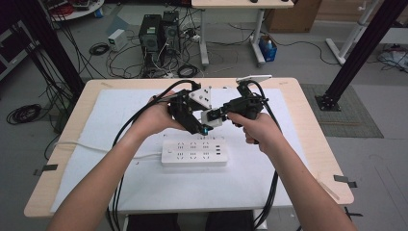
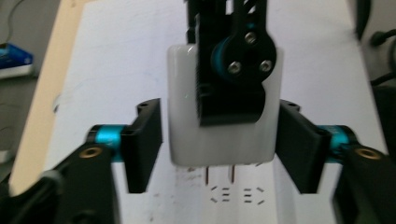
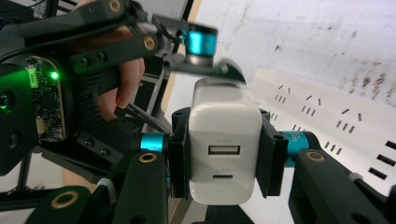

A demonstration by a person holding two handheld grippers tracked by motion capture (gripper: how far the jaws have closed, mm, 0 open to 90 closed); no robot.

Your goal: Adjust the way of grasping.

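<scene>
right tongs (image 3: 225, 154) clamped on the white usb charger (image 3: 225, 149); left tongs (image 2: 218, 144) apart beside it, pads clear, above the power strip (image 1: 194, 151) on the surface (image 1: 308, 144).

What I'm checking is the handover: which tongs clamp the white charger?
The right tongs: their pads press the charger on both sides, while the left tongs stand open around it.

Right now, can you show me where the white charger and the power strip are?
white charger (image 3: 224, 140), right gripper view: its front face, above the USB port.
power strip (image 1: 194, 152), high view: the middle of its top face.
</scene>
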